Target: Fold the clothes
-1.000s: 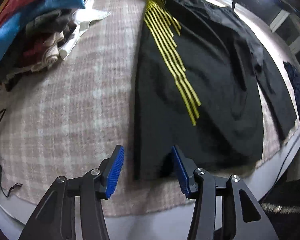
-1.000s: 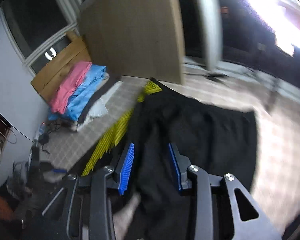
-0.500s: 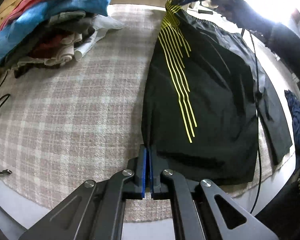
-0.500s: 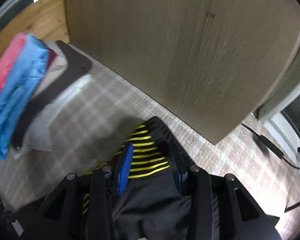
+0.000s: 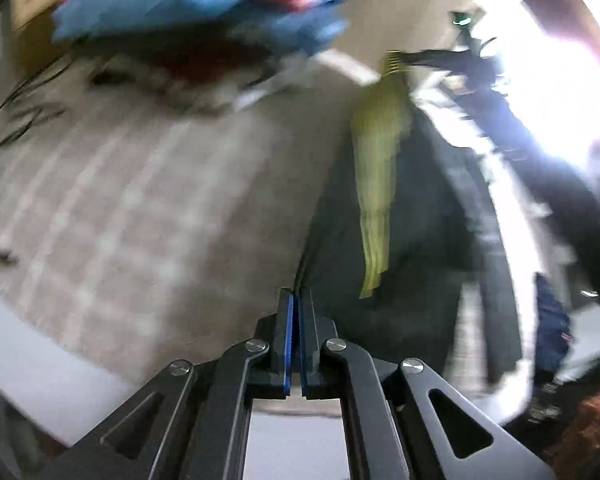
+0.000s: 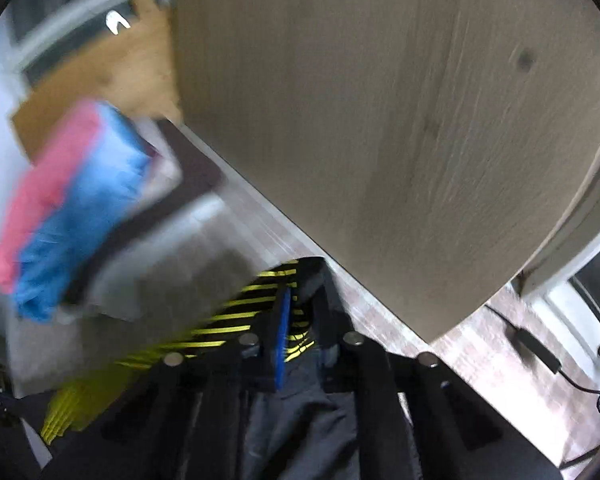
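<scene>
Black shorts (image 5: 420, 220) with yellow stripes (image 5: 376, 184) lie stretched over a plaid cloth. My left gripper (image 5: 298, 296) is shut on the near hem corner of the shorts. In the right wrist view, the striped waistband corner (image 6: 260, 304) of the shorts (image 6: 300, 420) sits bunched between the fingers of my right gripper (image 6: 304, 320). Its jaws are closing on that fabric, and the blue pad (image 6: 282, 332) presses against it. The left wrist view is heavily blurred; a dark shape at the far waistband looks like the right gripper (image 5: 436, 56).
A pile of folded clothes, pink and blue on top (image 5: 200, 8) (image 6: 68, 208), sits at the far left of the plaid cloth (image 5: 140, 220). A large wooden panel (image 6: 380, 120) stands just behind the waistband. Cables (image 6: 540, 360) lie at the right.
The left gripper closed on the hem corner and then moved, blurring its view. The right gripper swung down to the waistband corner, and its jaws have narrowed around the striped fabric.
</scene>
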`<action>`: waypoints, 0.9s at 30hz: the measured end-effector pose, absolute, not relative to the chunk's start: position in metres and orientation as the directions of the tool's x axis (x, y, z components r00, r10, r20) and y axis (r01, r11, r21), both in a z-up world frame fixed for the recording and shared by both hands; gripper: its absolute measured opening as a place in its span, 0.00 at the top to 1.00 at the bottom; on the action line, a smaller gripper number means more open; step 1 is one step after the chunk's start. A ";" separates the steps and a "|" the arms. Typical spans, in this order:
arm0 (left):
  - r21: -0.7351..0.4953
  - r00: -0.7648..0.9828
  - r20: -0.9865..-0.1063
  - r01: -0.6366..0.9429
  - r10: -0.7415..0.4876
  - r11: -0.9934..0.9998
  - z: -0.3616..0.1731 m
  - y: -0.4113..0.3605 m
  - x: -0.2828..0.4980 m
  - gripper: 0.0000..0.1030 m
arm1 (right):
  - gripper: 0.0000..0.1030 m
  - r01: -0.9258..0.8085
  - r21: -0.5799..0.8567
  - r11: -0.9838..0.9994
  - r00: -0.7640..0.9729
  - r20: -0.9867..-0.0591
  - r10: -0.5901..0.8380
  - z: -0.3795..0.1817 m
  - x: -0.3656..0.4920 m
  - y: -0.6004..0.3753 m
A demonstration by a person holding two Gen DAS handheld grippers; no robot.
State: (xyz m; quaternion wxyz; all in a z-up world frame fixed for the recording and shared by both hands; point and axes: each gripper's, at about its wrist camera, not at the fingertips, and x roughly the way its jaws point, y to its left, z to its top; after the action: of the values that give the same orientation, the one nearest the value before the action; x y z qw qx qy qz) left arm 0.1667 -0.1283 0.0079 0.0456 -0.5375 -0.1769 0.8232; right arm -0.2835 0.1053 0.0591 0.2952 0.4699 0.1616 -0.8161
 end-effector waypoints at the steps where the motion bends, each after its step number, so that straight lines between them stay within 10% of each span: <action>1: -0.303 -0.397 -0.889 0.132 0.229 -0.944 0.002 -0.130 0.166 0.98 | 0.77 0.633 -0.022 -0.774 -0.392 -0.871 -0.296 0.053 -0.284 0.099; 13: -0.175 -0.420 -0.886 -0.087 0.195 -0.981 0.047 -0.078 0.100 0.91 | 0.74 0.589 -0.037 -0.807 -0.480 -0.820 -0.313 0.096 -0.230 0.166; 27: -0.315 -0.393 -0.806 -0.348 0.442 -0.883 0.054 0.014 -0.133 0.89 | 0.66 0.018 0.195 -0.981 -0.492 -0.852 -0.179 0.044 -0.202 0.420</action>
State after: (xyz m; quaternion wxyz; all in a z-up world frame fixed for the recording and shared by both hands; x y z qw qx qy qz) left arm -0.1328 0.0143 0.0540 0.2371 -0.4973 -0.0475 0.8332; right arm -0.2021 0.4203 0.0439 0.0572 0.5010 -0.0800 -0.8599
